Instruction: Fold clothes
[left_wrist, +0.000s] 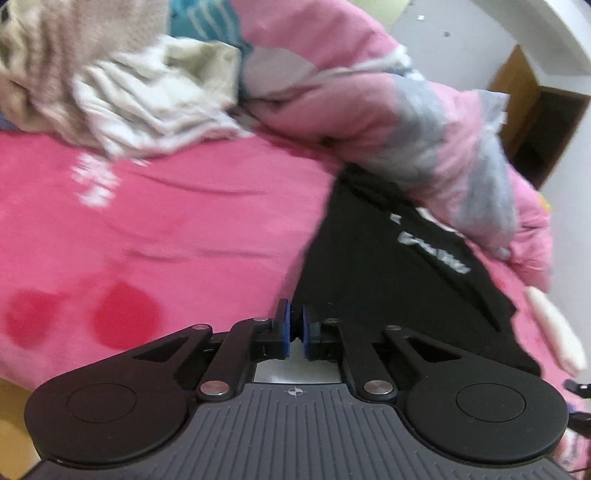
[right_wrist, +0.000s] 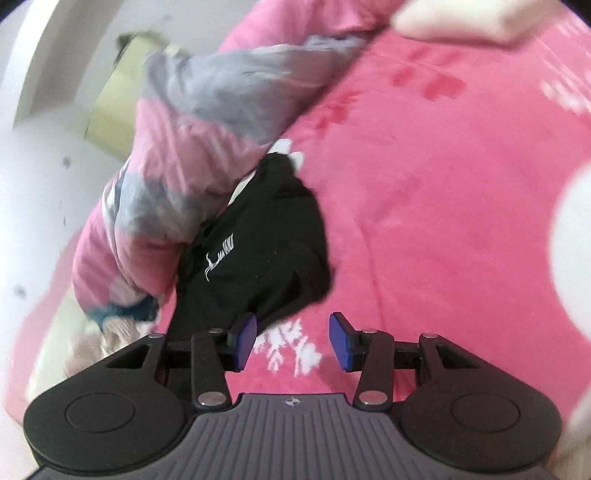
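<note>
A black garment with a white logo lies crumpled on the pink bed sheet, partly under a bunched quilt. My left gripper sits at the garment's near left corner; its blue pads are pressed almost together and the dark fabric edge runs right into them. In the right wrist view the same black garment lies just ahead and to the left. My right gripper is open over a white snowflake print on the pink bed sheet, nothing between its pads, its left pad beside the garment's hem.
A pink and grey quilt is heaped along the bed's far side and overlaps the garment. A pile of beige and white clothes lies at the back left. A wooden cabinet stands against the wall beyond the bed.
</note>
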